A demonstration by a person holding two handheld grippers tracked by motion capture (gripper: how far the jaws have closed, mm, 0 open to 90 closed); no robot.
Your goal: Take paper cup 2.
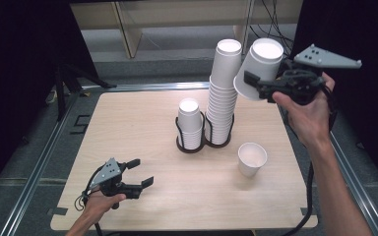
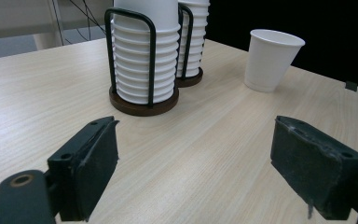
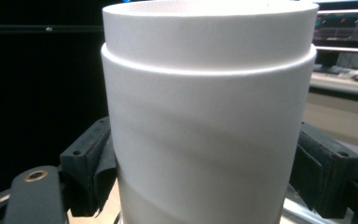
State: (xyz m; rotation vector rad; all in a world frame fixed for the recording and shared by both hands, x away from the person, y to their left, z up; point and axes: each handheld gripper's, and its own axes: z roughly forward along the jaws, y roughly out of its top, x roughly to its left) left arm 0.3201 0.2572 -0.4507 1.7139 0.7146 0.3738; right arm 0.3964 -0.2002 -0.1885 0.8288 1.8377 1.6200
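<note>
Spreading across most of the scene is the pale wooden table, its bare front and left areas leaving plenty of room to work. Near its middle stands a black wire rack with two round bays. The right bay carries the tall stack of cups, which leans a little toward the right as it rises well above the wires; the left bay holds the short stack, which sits lower and straighter. The wires keep both columns from sliding, which looks like the reason they are stored there.

Up at the right, beside the top of the tall stack, the right gripper pinches a single paper cup by its side wall, tilted, mouth up and clear of the table. In the right gripper view both pads press against the cup's wall, so the grip looks firm. I judge it has been drawn off the tall stack or is about to go onto it; I cannot tell which.

A loose cup stands upright alone, right of the rack and not far from the table's right edge.

Down at the front left, the left gripper rests low over the wood, jaws spread with nothing between them, well apart from the rack.
</note>
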